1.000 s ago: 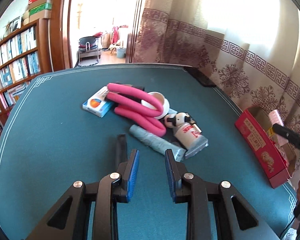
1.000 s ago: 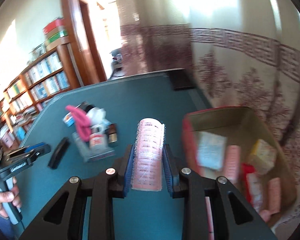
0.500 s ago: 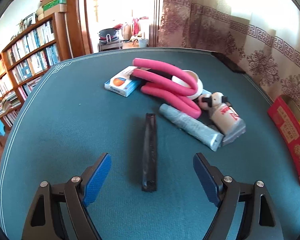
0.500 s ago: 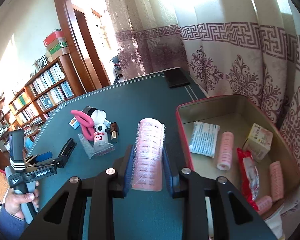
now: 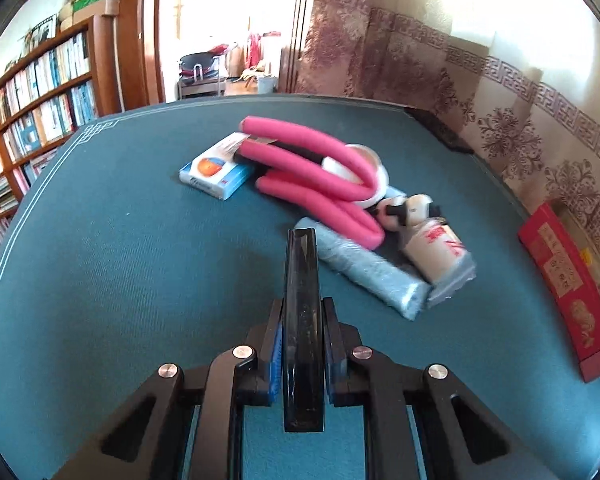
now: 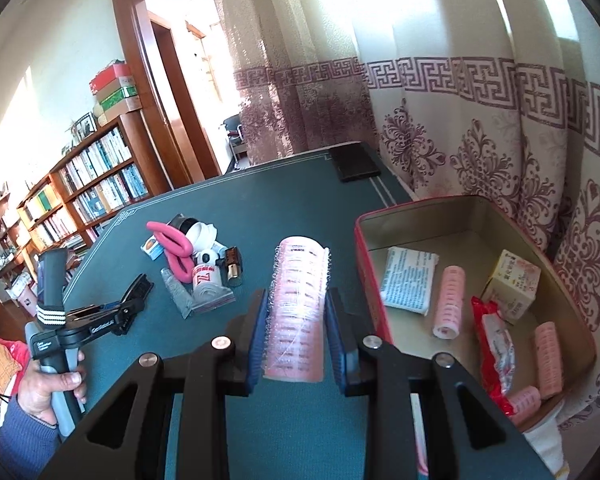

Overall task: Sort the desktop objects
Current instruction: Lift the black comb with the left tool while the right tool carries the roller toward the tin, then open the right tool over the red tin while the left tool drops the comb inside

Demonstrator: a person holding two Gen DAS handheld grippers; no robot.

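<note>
Right claw [image 6: 297, 322] pinching pink roller [image 6: 298, 312] beside red tin [image 6: 370, 280] of rollers; left claw [image 5: 302, 334] on black bar [image 5: 301, 304].

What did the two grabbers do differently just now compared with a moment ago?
The left gripper, wide open half a second ago, has shut its jaws on the black clip. The right gripper still holds the pink hair roller beside the red box. The pile with the pink foam curler hasn't moved.

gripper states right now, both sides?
left gripper: shut on black hair clip.
right gripper: shut on pink hair roller.
</note>
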